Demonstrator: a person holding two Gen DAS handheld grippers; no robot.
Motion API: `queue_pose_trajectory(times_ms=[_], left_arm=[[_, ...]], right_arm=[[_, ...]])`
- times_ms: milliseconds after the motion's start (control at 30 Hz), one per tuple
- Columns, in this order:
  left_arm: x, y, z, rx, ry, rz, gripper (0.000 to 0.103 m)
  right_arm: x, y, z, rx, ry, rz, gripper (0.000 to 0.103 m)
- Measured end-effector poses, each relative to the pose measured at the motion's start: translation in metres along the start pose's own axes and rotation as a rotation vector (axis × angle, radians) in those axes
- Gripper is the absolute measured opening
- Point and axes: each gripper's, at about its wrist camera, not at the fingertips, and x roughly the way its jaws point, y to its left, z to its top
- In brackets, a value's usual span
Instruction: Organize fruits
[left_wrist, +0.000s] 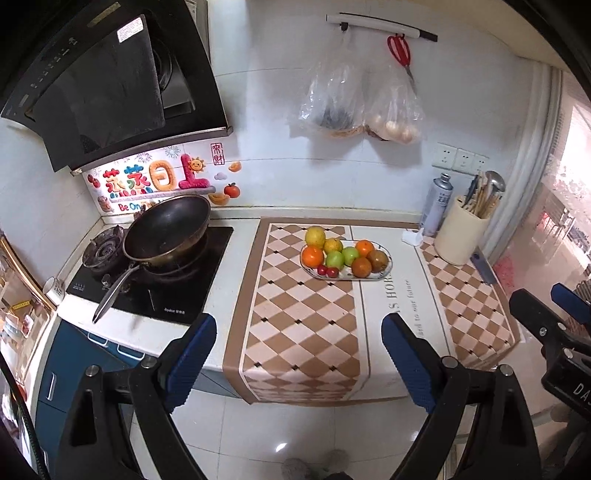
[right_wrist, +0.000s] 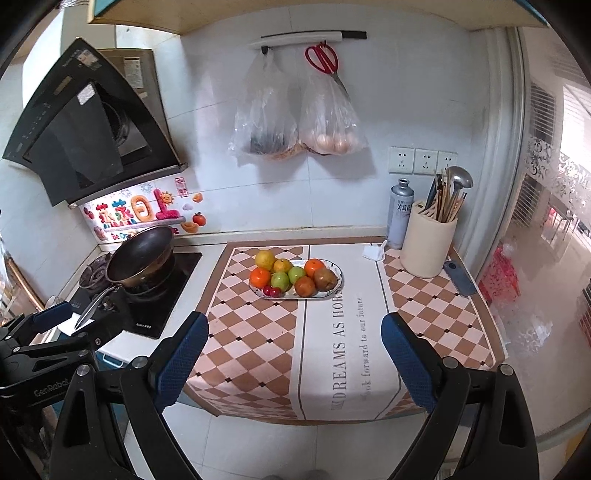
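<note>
Left gripper (left_wrist: 299, 354): blue-padded fingers (left_wrist: 194, 356) spread wide apart, nothing between them; held off the front edge of the counter (left_wrist: 236, 236), above the floor.
Right gripper (right_wrist: 291, 354): fingers (right_wrist: 406, 363) likewise wide apart and empty; also visible at the right edge of the left wrist view.
Fruit plate (left_wrist: 386, 271): oval plate resting on the counter mat (left_wrist: 295, 332), toward the rear, well apart from both grippers.
Fruits: one large yellow citrus (left_wrist: 315, 236) at the back left; oranges (left_wrist: 312, 256) at left, front and rear right; two green apples (left_wrist: 335, 259) in the middle; a brownish fruit (left_wrist: 377, 260) at right; small red cherries (left_wrist: 327, 271) at the front left rim.
Mat writing: "DREAMS AS HORS…" and "…k forward to our future" in the right wrist view.
Left gripper body writing: "GenRobot", right wrist view.
Wok (left_wrist: 166, 230): sits on the gas hob (left_wrist: 155, 280), left of the mat; hob brand text too small to read.
Wall sticker (left_wrist: 155, 181): Chinese characters plus "Be On…".
Utensil holder (right_wrist: 428, 243): cream cylinder at the rear right, beside a grey spray can (right_wrist: 400, 214) with unreadable Chinese text.
Wall rail: two plastic bags (right_wrist: 299, 122) and red scissors (right_wrist: 323, 59) hanging.
</note>
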Motion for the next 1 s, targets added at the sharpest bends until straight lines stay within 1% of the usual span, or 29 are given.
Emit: queue_pose_trajectory(times_ms=[233, 400, 500, 633, 767, 900, 1000], left_arm=[[0.046, -0.006, 0.027, 0.019, 0.033, 0.027, 0.092], [0.082, -0.006, 0.042, 0.004, 0.082, 0.023, 0.092], [0.099, -0.005, 0.049, -0.002, 0.095, 0.035, 0.092], [0.122, -0.002, 0.055, -0.017, 0.131, 0.036, 0.092], [0.136, -0.002, 0.057, -0.016, 0.146, 0.048, 0.092], [0.146, -0.001, 0.057, -0.021, 0.167, 0.044, 0.092], [0.151, -0.001, 0.058, -0.017, 0.167, 0.036, 0.092]], right_arm=[[0.062, -0.004, 0.029, -0.008, 0.043, 0.005, 0.097], [0.116, -0.009, 0.042, -0.008, 0.103, -0.009, 0.097], [0.145, -0.011, 0.046, -0.015, 0.146, -0.010, 0.097], [0.172, -0.010, 0.049, -0.030, 0.192, -0.013, 0.097], [0.189, -0.010, 0.052, -0.036, 0.207, -0.018, 0.097], [0.197, -0.011, 0.054, -0.028, 0.215, -0.017, 0.097], [0.203, -0.013, 0.057, -0.025, 0.223, -0.014, 0.097]])
